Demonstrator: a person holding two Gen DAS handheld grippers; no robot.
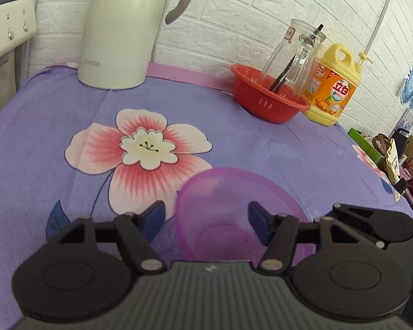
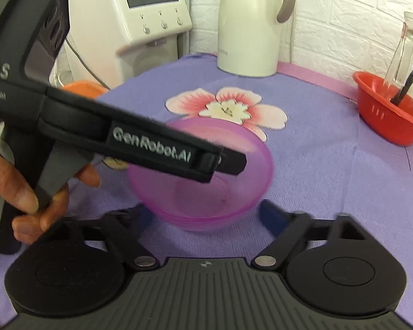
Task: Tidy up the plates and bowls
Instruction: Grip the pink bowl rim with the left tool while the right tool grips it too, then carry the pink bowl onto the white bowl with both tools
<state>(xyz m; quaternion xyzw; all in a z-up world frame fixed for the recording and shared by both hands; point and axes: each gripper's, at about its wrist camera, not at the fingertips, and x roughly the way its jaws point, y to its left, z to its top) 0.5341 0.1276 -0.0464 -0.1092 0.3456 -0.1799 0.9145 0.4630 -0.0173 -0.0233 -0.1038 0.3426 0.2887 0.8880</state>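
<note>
Purple bowl sits upright on the floral cloth, looks like thin translucent plastic: light, stiff, slick, so I'd pinch the rim wall, not the base. My left gripper is spread, straddling its left rim. My right gripper is spread too, bowl just beyond its fingertips, nothing held.

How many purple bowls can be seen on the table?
1 for certain: the purple bowl stands on the flowered cloth, under the open left gripper. Its lower edge shows doubled lines, so a second bowl may be nested beneath it.
</note>
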